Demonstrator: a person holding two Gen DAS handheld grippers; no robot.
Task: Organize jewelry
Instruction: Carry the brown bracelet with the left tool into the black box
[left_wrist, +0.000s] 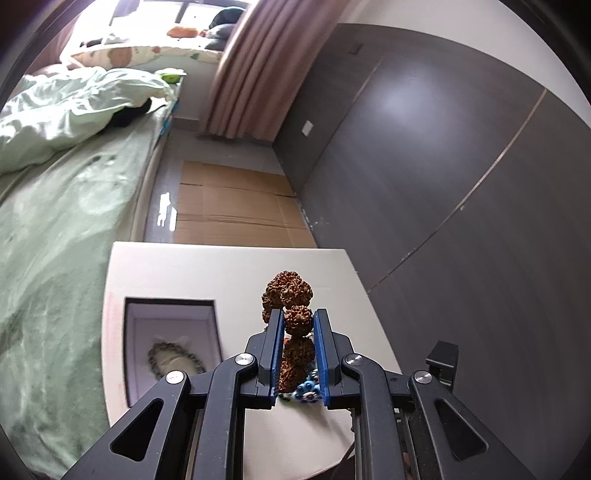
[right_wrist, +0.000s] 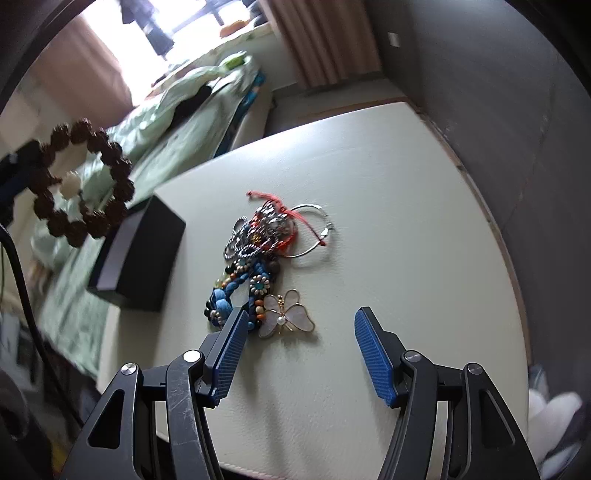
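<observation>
The left tongs (left_wrist: 298, 321) are clenched on a brown bracelet of rough seed beads (left_wrist: 291, 306) and hold it in the air above the white bench (left_wrist: 229, 269). In the right wrist view the same bracelet (right_wrist: 79, 181) hangs as a full ring at the left side, above the bed edge and the black box (right_wrist: 147, 251). In the left wrist view the open box (left_wrist: 170, 314) lies on the bench, left of the tongs, and inside it rests a bracelet of small grey beads (left_wrist: 173, 362).

The right tongs (right_wrist: 299, 325) are released, with the jaws wide apart and nothing between them, low over the bench (right_wrist: 406, 221). Just in front of them lies a pile of jewelry: a butterfly brooch (right_wrist: 284, 314), a blue braided bracelet with coloured beads (right_wrist: 236, 291), silver chains (right_wrist: 255, 236), a red cord (right_wrist: 284, 218) and a thin metal hoop (right_wrist: 314, 232). The left finger (right_wrist: 229, 350) is just beside the blue bracelet.
</observation>
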